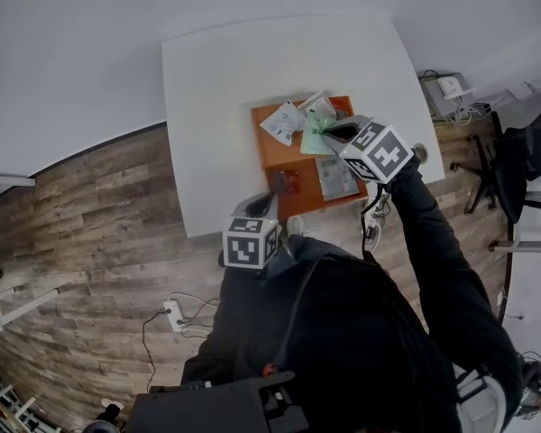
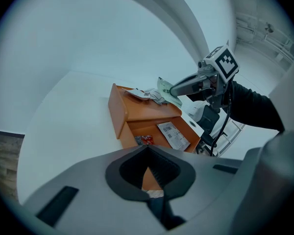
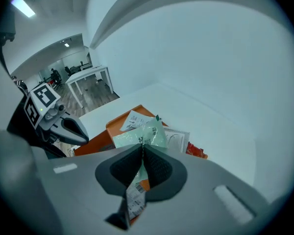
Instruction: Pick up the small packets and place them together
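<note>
Green crinkly packet point(image 3: 143, 134) was pinched in the right tongs point(image 3: 142, 148), jaws pressed together on it with most of it sticking out past the tips, held above the far end of the orange tray point(image 2: 118, 111). It looked like featherweight film, floppy and a bit slick. My guess is a flat sealed edge is the place to grab one, not the puffy middle, and no hard squeeze needed. Just beyond those tips a couple of white packets point(image 3: 133, 119) sat in a loose heap, which I'd take as the gathering spot. Left tongs point(image 2: 147, 151) were pressed shut with nothing in them, parked over the tray's near edge. A little red packet point(image 2: 146, 139) lay right ahead of their tips, and a flat printed packet point(image 2: 172, 133) just past that to the right. Pose-wise, the right arm was stretched out with its tongs angled steeply down at the heap. The left arm was tucked close to the body, pointing down more gently.
</note>
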`<state>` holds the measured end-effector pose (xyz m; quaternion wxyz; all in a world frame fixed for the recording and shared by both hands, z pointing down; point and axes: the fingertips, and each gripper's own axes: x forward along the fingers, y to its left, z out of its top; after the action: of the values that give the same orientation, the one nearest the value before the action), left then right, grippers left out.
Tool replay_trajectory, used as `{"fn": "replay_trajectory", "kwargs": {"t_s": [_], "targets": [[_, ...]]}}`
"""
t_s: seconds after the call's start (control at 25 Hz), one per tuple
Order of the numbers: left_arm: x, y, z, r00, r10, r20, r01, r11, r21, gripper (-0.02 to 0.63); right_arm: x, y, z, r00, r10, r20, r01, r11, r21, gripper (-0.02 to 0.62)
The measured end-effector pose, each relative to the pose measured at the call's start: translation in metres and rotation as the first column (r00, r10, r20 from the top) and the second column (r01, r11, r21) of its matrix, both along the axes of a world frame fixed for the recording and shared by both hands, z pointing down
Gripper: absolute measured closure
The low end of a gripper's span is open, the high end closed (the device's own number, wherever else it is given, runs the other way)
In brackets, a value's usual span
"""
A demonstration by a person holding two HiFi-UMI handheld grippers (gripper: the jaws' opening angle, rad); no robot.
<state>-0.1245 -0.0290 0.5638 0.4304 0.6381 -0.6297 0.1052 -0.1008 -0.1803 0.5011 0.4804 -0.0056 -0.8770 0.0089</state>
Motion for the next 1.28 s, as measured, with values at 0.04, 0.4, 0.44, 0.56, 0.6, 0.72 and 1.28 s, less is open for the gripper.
{"fn": "replay_trajectory", "kwargs": {"t_s": [0.04,0.4,0.44,0.56,0.6,0.72,1.28], "targets": [[0.0,0.0,0.0,1.0,0.0,0.0,0.0,1.0,0.0,0.606,-0.004,-0.003,0.003,1.0,0.009,0.001,-0.009,1.0,-0.008,0.578],[0.002,0.0,0.001,1.0,0.004,-0.008,-0.004,1.0,-0.005,0.606,-0.024,-0.014,0.028,0.999,0.015,-0.037,-0.016,0.999,-0.035,0.578],[0.001,0.0,0.001,1.0,0.004,-0.01,-0.005,1.0,-0.005,0.606,-0.024,-0.014,0.029,0.999,0.014,-0.037,-0.015,0.999,-0.037,0.578],[0.001,-0.001,0.001,1.0,0.005,-0.014,-0.005,1.0,-0.005,0.606,-0.025,-0.016,0.029,0.999,0.011,-0.033,-0.012,0.999,-0.031,0.575],[0.0,-0.001,0.001,1.0,0.005,-0.015,-0.005,1.0,-0.006,0.606,-0.025,-0.017,0.029,0.999,0.009,-0.033,-0.01,1.0,-0.025,0.574],[0.0,-0.003,0.002,1.0,0.002,-0.016,-0.002,1.0,-0.007,0.606,-0.025,-0.019,0.03,1.0,0.011,-0.025,-0.011,1.0,-0.01,0.566],[-0.001,-0.004,-0.001,1.0,0.008,0.003,-0.008,1.0,-0.016,0.606,-0.014,-0.037,-0.003,0.994,0.073,0.087,-0.075,0.997,0.026,0.528]]}}
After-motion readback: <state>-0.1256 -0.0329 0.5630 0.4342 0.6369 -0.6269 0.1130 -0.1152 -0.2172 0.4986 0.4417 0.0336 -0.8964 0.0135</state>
